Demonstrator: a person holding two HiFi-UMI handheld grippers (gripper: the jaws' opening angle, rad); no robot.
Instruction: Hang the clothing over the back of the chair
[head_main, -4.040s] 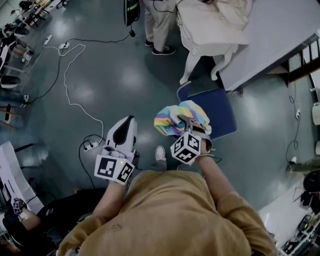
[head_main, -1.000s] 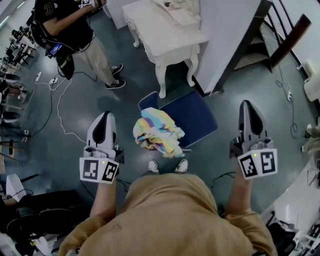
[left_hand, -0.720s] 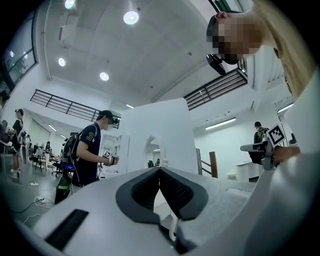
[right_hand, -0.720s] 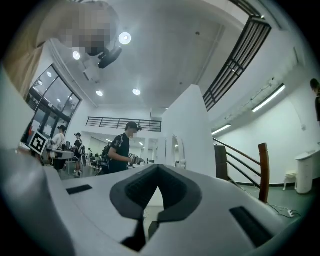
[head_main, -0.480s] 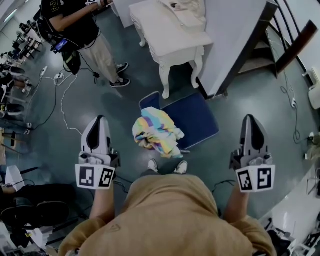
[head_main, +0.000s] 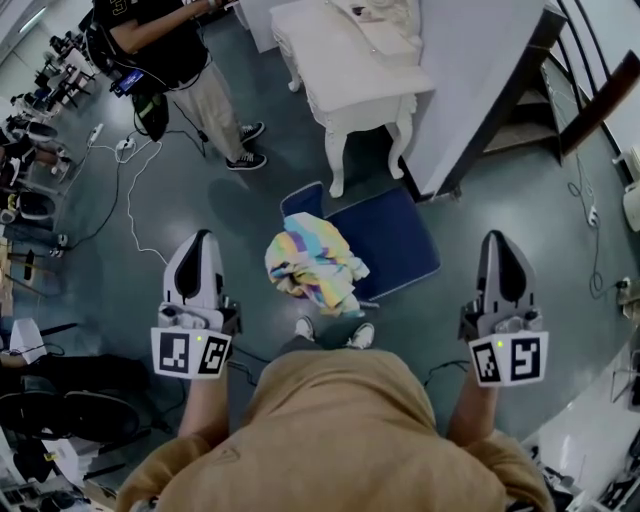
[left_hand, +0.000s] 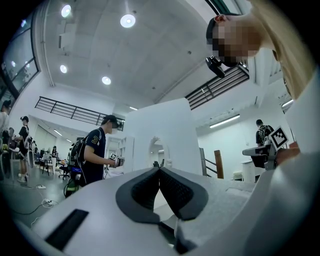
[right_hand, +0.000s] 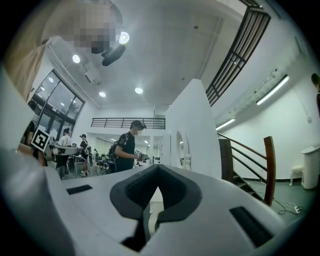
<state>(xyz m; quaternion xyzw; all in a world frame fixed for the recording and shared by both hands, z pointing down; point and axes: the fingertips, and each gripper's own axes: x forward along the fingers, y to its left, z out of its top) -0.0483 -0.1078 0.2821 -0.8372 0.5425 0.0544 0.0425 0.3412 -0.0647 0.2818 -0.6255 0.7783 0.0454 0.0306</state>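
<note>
A pastel rainbow-striped garment (head_main: 312, 267) lies bunched over the near edge of a blue chair (head_main: 385, 238), just ahead of the person's shoes. My left gripper (head_main: 200, 240) is held to the left of it and my right gripper (head_main: 497, 240) to the right, both well apart from the cloth. Both point roughly level into the room. In the left gripper view the left gripper (left_hand: 159, 169) has its jaws closed tip to tip with nothing between them. The right gripper (right_hand: 158, 167) looks the same in its own view.
A white carved side table (head_main: 355, 70) and a white partition wall (head_main: 470, 80) stand beyond the chair. A person in a dark shirt (head_main: 170, 55) stands at upper left. Cables (head_main: 130, 200) run across the grey floor there. A wooden stair rail (head_main: 600, 85) is at the right.
Four seconds ago my right gripper held the striped garment above the chair; it has let go and drawn off to the right. Over the last second both grippers barely moved.
</note>
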